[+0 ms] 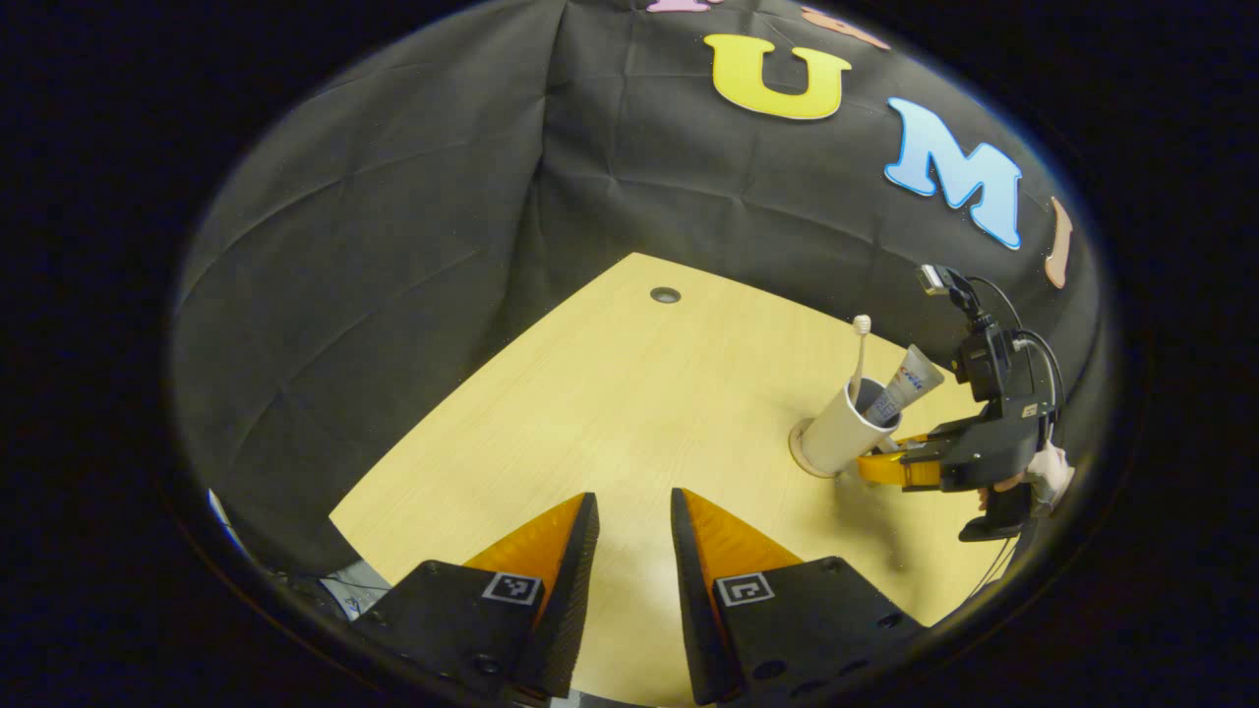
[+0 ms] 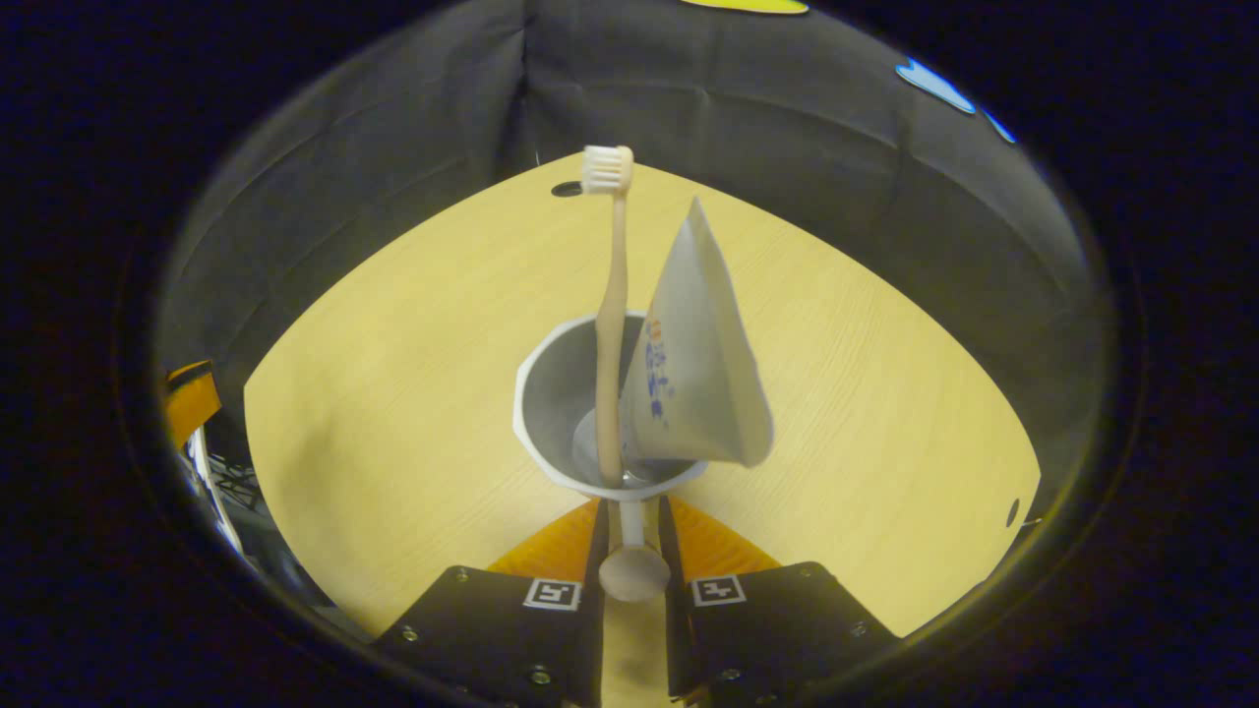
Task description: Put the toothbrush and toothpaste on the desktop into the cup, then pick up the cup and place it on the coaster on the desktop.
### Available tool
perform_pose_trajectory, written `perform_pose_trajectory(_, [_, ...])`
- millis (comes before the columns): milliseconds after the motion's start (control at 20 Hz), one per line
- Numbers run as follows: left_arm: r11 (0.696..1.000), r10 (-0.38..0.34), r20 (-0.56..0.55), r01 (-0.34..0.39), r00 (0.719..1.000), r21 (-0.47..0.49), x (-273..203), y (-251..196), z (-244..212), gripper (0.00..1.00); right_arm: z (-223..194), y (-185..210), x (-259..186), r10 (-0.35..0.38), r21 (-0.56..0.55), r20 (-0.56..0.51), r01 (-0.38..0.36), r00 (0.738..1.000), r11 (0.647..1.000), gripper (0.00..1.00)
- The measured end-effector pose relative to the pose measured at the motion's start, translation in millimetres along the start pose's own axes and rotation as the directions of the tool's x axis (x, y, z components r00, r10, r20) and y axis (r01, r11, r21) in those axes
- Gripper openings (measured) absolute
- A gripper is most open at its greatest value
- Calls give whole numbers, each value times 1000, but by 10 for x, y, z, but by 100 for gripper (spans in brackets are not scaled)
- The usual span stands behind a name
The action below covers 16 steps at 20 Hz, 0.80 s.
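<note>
A white cup (image 1: 836, 433) stands on the wooden desktop (image 1: 610, 413) at the right, its base on a round tan coaster (image 1: 799, 454). A toothbrush (image 1: 861, 344) stands in it head up, and a toothpaste tube (image 1: 910, 382) leans out of it to the right. In the right gripper view I look down into the cup (image 2: 551, 393), with the toothbrush (image 2: 612, 324) and the tube (image 2: 693, 364) inside. My right gripper (image 2: 631, 513) is shut on the cup's white handle (image 2: 629, 521); the left gripper view shows this gripper (image 1: 870, 464) at the cup's side, held by a hand (image 1: 1048, 472). My left gripper (image 1: 634, 511) is open over bare desktop.
A round cable hole (image 1: 665, 294) sits near the desktop's far corner, and a smaller hole (image 2: 1011, 511) lies by the right edge. Black cloth wall surrounds the desk. Some clutter (image 1: 344, 590) lies below the desk's left edge. The left gripper's finger (image 2: 192, 398) shows at the far left.
</note>
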<state>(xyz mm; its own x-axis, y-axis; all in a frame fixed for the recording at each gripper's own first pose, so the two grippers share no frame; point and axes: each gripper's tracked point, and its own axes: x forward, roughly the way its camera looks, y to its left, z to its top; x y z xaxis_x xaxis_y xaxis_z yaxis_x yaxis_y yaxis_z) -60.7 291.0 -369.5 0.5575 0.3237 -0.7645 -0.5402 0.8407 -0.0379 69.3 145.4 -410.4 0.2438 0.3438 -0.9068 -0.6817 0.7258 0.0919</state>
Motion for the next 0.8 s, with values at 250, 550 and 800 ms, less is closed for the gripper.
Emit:
perform_pose_trajectory(250, [999,-45,13,44,999,28,-8,-254,48,50,26,4,-292,-15,9,48,15,999,1000,25])
perform_pose_trajectory(550, [987,-134,36,130,990,98,-35,-752,181,50,6,-52,-823,-30,82,137,19,990,996,25])
perform_pose_trajectory(800, [965,-215,83,199,973,170,-213,-1216,412,51,43,-168,-1372,-95,146,240,61,966,987,23])
